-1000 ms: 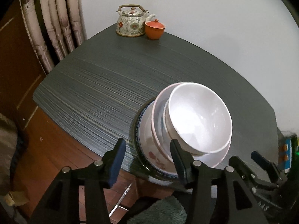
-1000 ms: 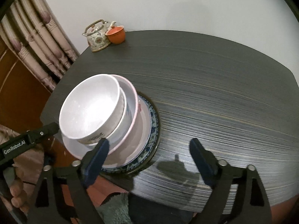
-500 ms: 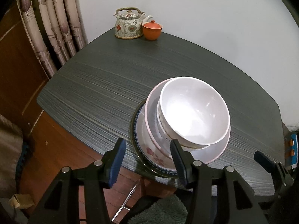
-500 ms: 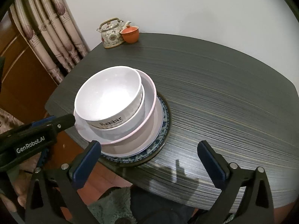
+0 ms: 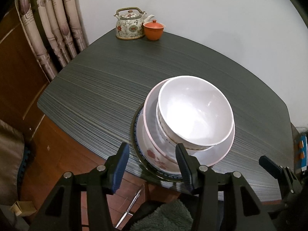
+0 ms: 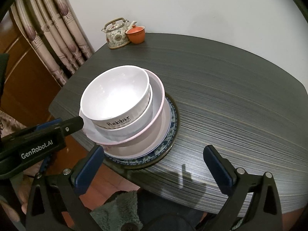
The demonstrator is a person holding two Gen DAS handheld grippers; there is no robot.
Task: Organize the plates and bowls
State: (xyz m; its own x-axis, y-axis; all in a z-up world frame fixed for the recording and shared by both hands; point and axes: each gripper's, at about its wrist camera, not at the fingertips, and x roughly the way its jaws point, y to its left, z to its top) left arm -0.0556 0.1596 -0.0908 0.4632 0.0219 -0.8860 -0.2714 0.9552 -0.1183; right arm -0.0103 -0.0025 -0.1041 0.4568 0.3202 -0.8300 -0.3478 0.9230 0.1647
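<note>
Stack: white bowl (image 6: 115,94) nested in second bowl (image 6: 138,121), inside pink-rimmed dish (image 6: 154,119), on white plate (image 6: 146,144), on blue-patterned plate (image 6: 171,132); sits at near table (image 6: 231,105) edge.
Left gripper (image 5: 152,165): jaws part-spread, nothing between the pads; I see the stack just ahead, right finger (image 5: 183,161) overlapping its near rim in view, contact I can't tell.
Right gripper (image 6: 156,165): jaws just been opening, now spread wide, nothing between them; stack ahead and left of the gap, left finger (image 6: 90,165) beside the plates' rim.
Hidden: lower plates mostly covered by bowls; second bowl's print blocked except "Rabbit" on the top one; floral plate pattern only partly visible.
Cut off: left gripper body crosses my right view, tip over the dish rim.
Background: teapot (image 5: 130,24) and orange lidded cup (image 5: 153,29) far beyond both jaws, touching or nearly.
</note>
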